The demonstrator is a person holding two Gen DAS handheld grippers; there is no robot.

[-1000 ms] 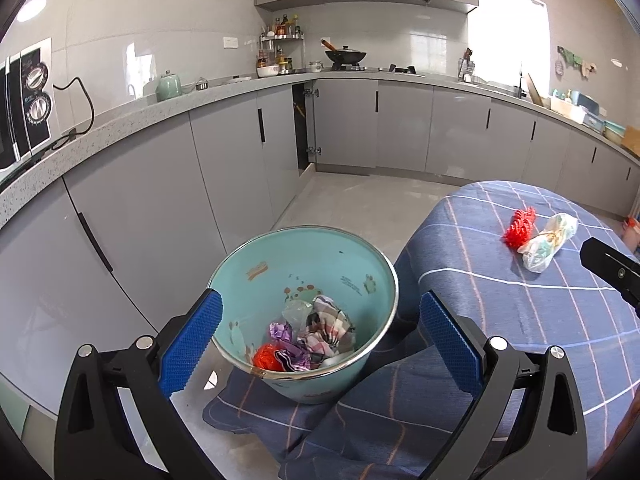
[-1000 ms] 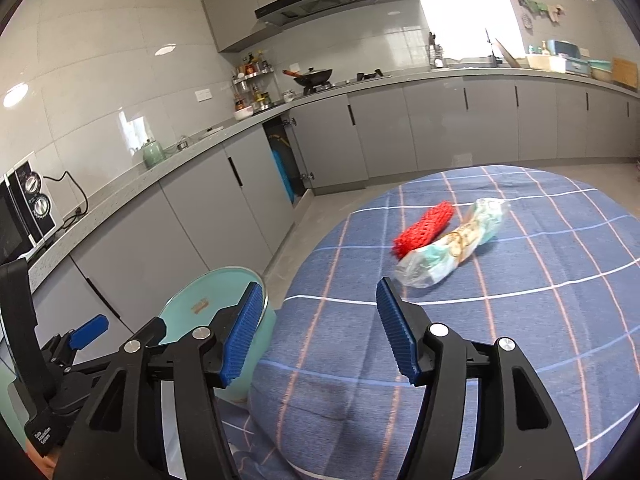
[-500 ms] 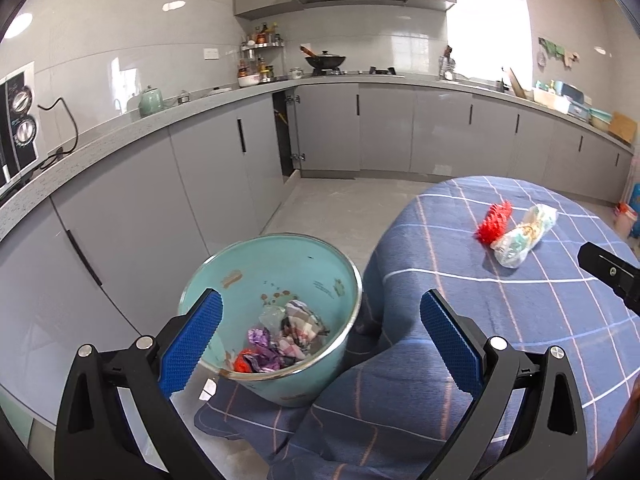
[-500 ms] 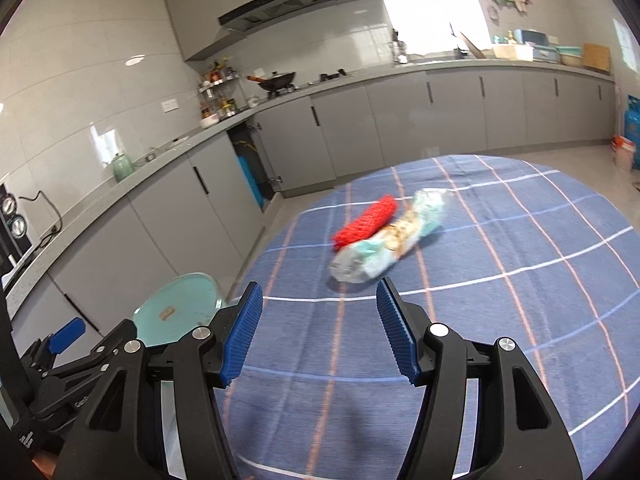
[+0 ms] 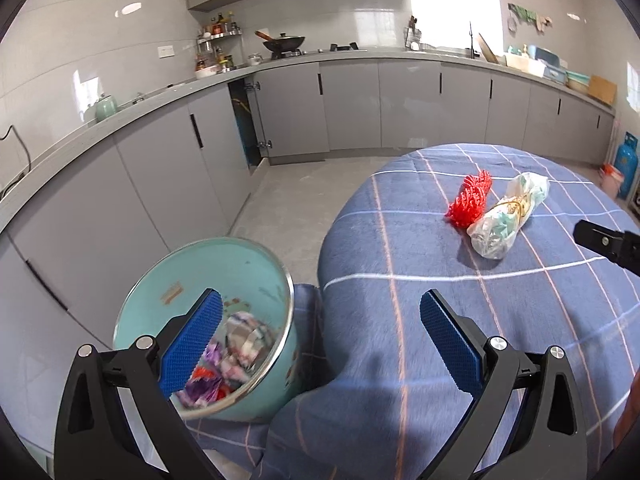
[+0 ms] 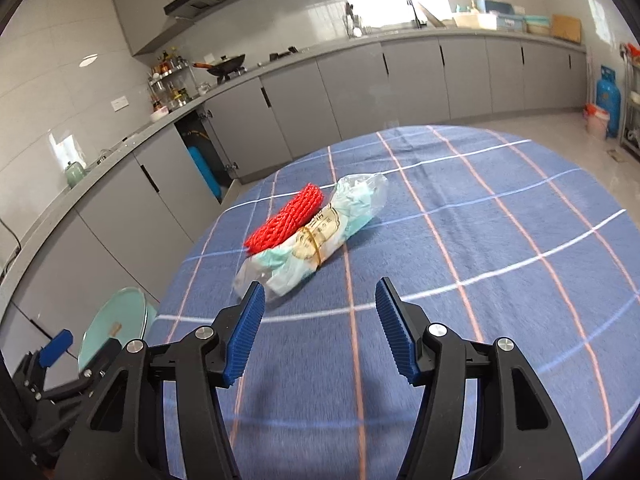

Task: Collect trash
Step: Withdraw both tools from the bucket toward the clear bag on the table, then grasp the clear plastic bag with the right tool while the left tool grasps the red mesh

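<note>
A clear plastic bag of pale green trash (image 6: 316, 240) bound with a rubber band lies on the blue checked tablecloth (image 6: 480, 248), touching a red foam net (image 6: 286, 222) on its left. Both show in the left wrist view: the bag (image 5: 506, 216) and the net (image 5: 469, 199). My right gripper (image 6: 320, 320) is open and empty, just short of the bag. My left gripper (image 5: 320, 332) is open and empty, over the table edge beside a teal bin (image 5: 224, 276) holding crumpled trash (image 5: 236, 344).
The bin (image 6: 112, 320) stands on the floor left of the round table. Grey kitchen cabinets (image 5: 360, 108) and a counter run along the back and left walls. A blue gas cylinder (image 6: 608, 100) and a bucket stand at the far right.
Both grippers have swung right, away from the bin and toward the table. The right gripper has come closer to the bag and net. Both stay open.
</note>
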